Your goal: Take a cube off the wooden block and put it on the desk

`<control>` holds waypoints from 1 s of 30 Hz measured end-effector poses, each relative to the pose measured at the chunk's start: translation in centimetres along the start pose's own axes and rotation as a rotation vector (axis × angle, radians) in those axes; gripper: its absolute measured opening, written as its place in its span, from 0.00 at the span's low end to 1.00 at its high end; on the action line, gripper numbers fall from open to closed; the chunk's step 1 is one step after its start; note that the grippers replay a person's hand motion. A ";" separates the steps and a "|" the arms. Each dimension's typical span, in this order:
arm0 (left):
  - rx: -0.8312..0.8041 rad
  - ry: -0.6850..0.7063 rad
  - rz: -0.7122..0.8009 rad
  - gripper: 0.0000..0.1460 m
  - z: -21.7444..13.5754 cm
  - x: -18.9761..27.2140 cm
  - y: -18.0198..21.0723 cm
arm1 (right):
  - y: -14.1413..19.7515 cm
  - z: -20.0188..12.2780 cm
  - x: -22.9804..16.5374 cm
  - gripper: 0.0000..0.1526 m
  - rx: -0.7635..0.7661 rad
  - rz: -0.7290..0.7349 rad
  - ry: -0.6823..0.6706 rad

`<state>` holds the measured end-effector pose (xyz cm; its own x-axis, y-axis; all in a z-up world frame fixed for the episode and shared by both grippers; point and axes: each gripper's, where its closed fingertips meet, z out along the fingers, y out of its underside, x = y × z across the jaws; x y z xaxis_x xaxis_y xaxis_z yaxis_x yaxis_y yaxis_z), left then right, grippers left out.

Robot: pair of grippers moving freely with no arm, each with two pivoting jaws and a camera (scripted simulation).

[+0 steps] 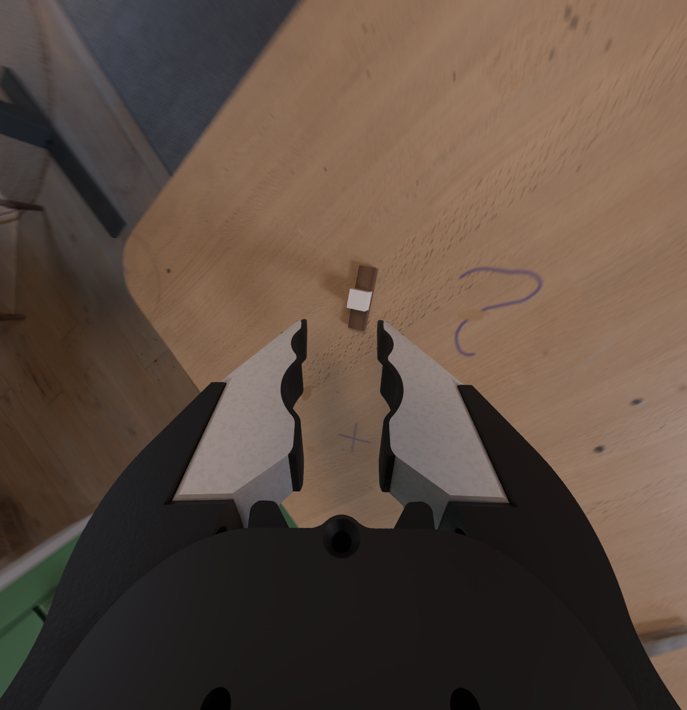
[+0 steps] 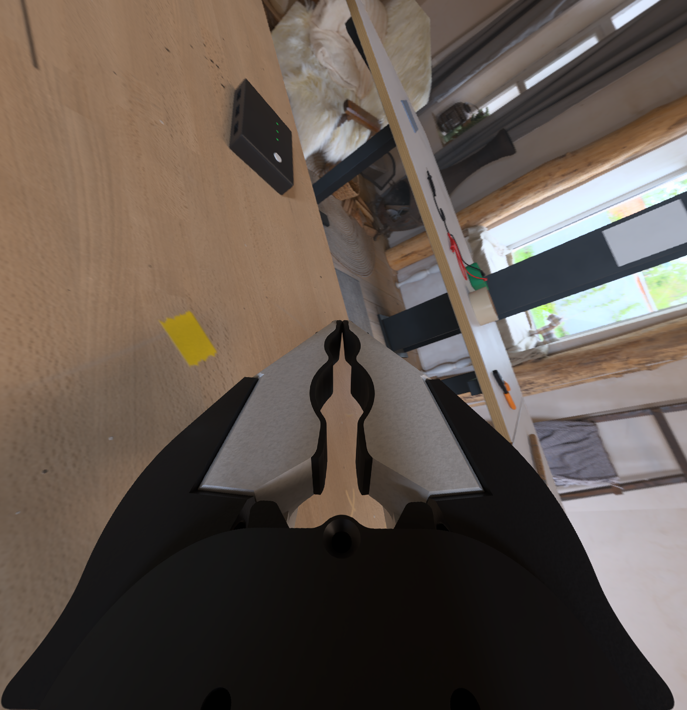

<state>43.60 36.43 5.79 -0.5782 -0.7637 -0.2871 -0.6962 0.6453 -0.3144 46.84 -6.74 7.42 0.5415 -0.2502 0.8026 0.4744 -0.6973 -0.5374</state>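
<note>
A small white cube (image 1: 358, 299) sits on the middle of a thin dark wooden block (image 1: 363, 302) that lies on the light wooden desk (image 1: 487, 153). My left gripper (image 1: 341, 325) is open and empty, high above the desk, with the block and cube just beyond and slightly right of the gap between its fingertips. My right gripper (image 2: 341, 324) is shut and empty, above the desk's edge (image 2: 322, 238). The cube and block do not show in the right wrist view.
Purple pen marks (image 1: 495, 303) and a small cross (image 1: 353, 438) are on the desk. The desk's rounded corner (image 1: 134, 246) is to the left. In the right wrist view a black box (image 2: 263, 136) and yellow tape (image 2: 188, 338) lie on the desk.
</note>
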 end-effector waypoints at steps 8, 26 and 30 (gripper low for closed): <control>-0.166 0.178 0.134 0.25 4.1 0.4 0.5 | 0.8 0.3 0.7 0.00 0.017 0.015 0.068; -0.030 -0.031 0.002 0.08 -1.4 -1.0 -1.7 | 1.1 0.4 0.6 0.00 0.003 0.030 0.059; 0.289 -0.064 0.086 0.08 -8.1 4.4 -7.2 | 1.0 0.1 0.5 0.00 0.010 0.049 0.033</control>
<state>42.60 28.26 14.08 -0.5955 -0.7094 -0.3769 -0.4912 0.6928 -0.5280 47.66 -7.45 7.25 0.5410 -0.3063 0.7833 0.4550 -0.6766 -0.5789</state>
